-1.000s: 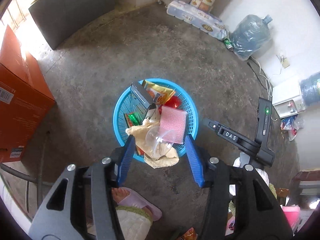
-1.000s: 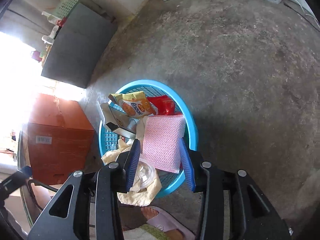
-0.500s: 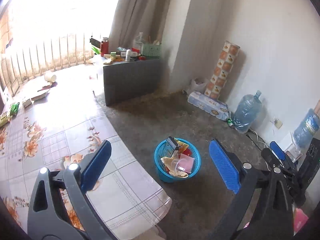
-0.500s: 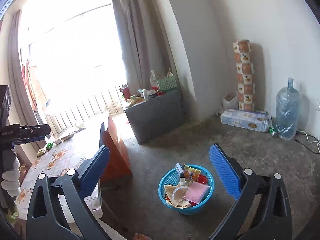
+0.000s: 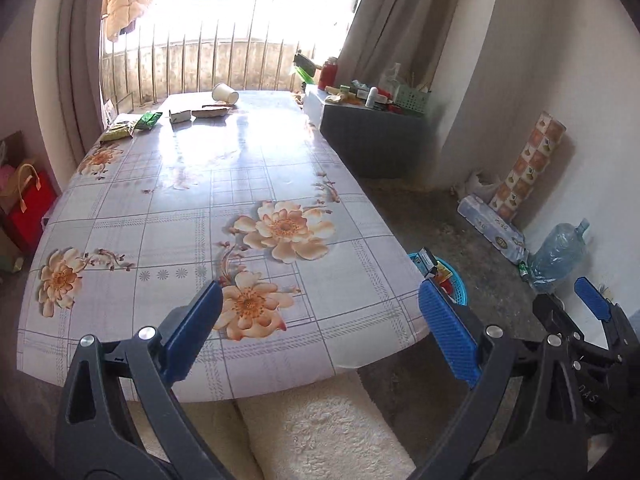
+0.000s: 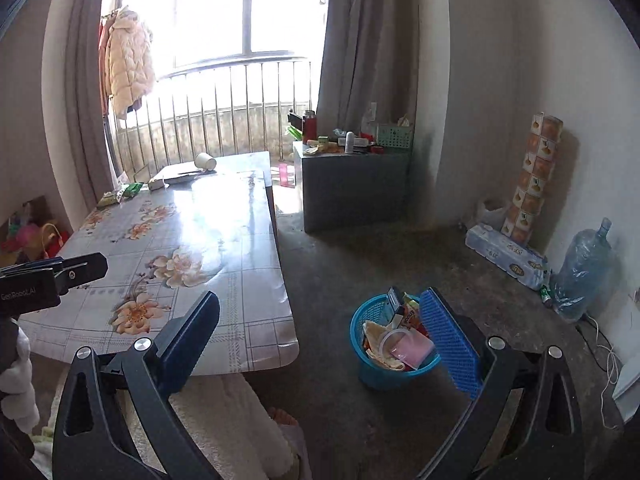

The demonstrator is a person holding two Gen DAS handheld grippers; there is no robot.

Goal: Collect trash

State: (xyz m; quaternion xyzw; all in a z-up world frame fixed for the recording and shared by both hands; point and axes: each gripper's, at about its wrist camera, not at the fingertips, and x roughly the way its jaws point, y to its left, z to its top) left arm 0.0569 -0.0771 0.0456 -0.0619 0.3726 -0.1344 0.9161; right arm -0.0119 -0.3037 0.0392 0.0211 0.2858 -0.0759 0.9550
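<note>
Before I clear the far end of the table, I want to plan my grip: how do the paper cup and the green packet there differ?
The paper cup is pale and round, lying tipped on its side near the railing end; the green packet is flat and dark green, lying nearer the table's left edge. The cup stands taller off the cloth than the packet. Both rest loose on the flowered tablecloth, untouched.

We list: tablecloth [image 5: 240, 200], pale grey check with peach flowers; basket [image 6: 384, 372], bright blue mesh; cabinet [image 6: 352, 192], dark grey; curtains [image 6: 360, 40], grey; jacket [image 6: 130, 60], cream quilted.
</note>
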